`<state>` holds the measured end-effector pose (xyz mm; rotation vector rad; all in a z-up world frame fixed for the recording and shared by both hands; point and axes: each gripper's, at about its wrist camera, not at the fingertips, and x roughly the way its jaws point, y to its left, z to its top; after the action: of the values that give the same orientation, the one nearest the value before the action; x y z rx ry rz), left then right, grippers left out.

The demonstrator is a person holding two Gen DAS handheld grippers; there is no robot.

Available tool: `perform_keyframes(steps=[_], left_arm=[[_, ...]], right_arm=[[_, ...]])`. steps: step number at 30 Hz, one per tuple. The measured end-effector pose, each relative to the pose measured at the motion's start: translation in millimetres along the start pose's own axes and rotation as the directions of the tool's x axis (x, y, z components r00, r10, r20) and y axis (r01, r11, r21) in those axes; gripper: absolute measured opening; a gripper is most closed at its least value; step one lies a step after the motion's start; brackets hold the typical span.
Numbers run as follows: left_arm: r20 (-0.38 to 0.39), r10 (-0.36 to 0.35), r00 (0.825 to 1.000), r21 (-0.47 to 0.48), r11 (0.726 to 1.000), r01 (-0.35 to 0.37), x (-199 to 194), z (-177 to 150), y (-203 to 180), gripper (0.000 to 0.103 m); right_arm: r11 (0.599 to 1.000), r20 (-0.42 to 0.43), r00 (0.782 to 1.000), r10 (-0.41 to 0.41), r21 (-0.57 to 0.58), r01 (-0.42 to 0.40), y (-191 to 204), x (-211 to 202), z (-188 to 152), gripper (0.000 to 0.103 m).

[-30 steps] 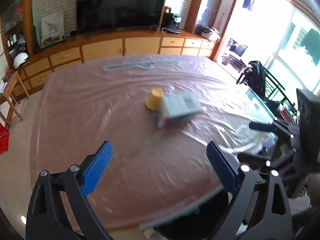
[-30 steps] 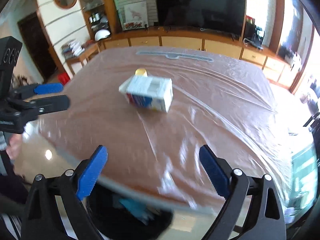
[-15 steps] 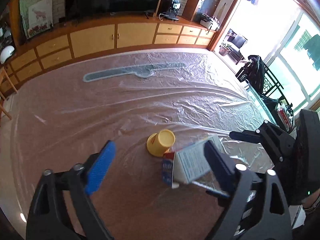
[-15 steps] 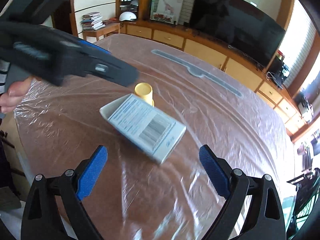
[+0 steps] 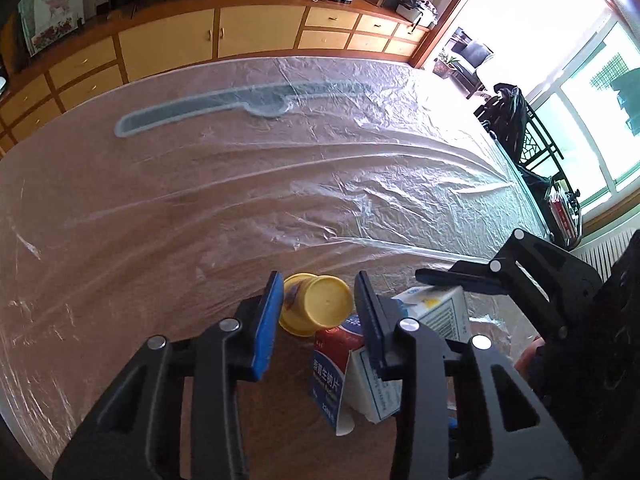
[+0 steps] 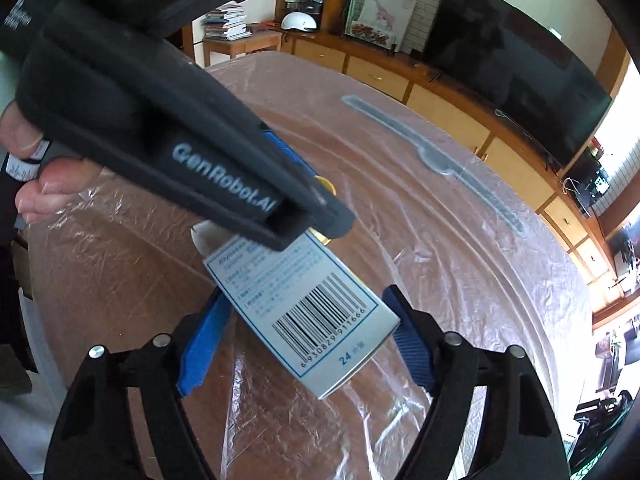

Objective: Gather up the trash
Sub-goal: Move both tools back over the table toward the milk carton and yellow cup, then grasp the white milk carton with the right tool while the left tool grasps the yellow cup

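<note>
A yellow paper cup (image 5: 320,308) lies on its side on the plastic-covered table (image 5: 200,200). My left gripper (image 5: 318,312) has its blue pads closed in on both sides of the cup. A white and blue carton (image 6: 304,304) with a barcode lies beside the cup; it also shows in the left wrist view (image 5: 436,320). My right gripper (image 6: 304,336) has its pads against the carton's two sides. The left gripper's black body (image 6: 180,160) crosses the right wrist view and hides most of the cup (image 6: 324,188).
A grey-blue strip (image 5: 224,104) lies under the plastic sheet at the far side of the table. Wooden cabinets (image 5: 240,32) and a TV (image 6: 512,64) stand behind. A black metal chair (image 5: 520,128) stands at the right.
Both grippers have moved down and in to the table. The left one has narrowed around the yellow cup. The right one has narrowed around the carton.
</note>
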<state>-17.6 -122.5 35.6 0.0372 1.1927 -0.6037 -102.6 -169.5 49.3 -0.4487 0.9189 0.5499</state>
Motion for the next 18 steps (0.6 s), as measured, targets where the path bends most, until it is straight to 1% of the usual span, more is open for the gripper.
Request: perform_keyframes(steps=[2, 5, 7, 9, 11, 13, 15, 18], left_arm=[[0.011, -0.002, 1.000, -0.006, 1.000, 0.003, -1, 0, 4, 0.038], [0.024, -0.014, 1.000, -0.006, 1.000, 0.014, -4, -1, 8, 0.038], [0.033, -0.023, 0.999, -0.012, 1.000, 0.024, -5, -3, 11, 0.038], [0.038, -0.017, 0.999, -0.005, 1.000, 0.017, -4, -5, 12, 0.038], [0.033, -0.007, 0.999, 0.005, 1.000, 0.006, -3, -8, 13, 0.039], [0.044, 0.000, 0.999, 0.013, 1.000, 0.000, -1, -11, 12, 0.045], [0.063, 0.011, 0.998, 0.028, 1.000, -0.013, -2, -16, 11, 0.046], [0.102, 0.025, 0.994, 0.051, 0.998, -0.031, -4, -19, 8, 0.046]], right_arm=[[1.000, -0.002, 1.000, 0.010, -0.001, -0.010, 1, 0, 0, 0.071], [0.998, -0.005, 0.999, 0.050, 0.030, -0.050, 2, -2, -2, 0.065], [0.998, -0.005, 0.999, 0.048, 0.033, -0.047, 6, -6, -5, 0.061], [0.999, -0.016, 0.999, 0.032, 0.034, -0.031, 11, -10, -9, 0.058], [0.999, -0.021, 1.000, 0.019, 0.038, -0.018, 16, -15, -15, 0.056], [0.998, -0.022, 1.000, 0.018, 0.060, -0.016, 17, -21, -23, 0.055], [0.997, -0.031, 1.000, 0.003, 0.078, -0.001, 17, -26, -32, 0.055], [0.992, -0.026, 1.000, 0.005, 0.123, -0.002, 13, -32, -41, 0.055]])
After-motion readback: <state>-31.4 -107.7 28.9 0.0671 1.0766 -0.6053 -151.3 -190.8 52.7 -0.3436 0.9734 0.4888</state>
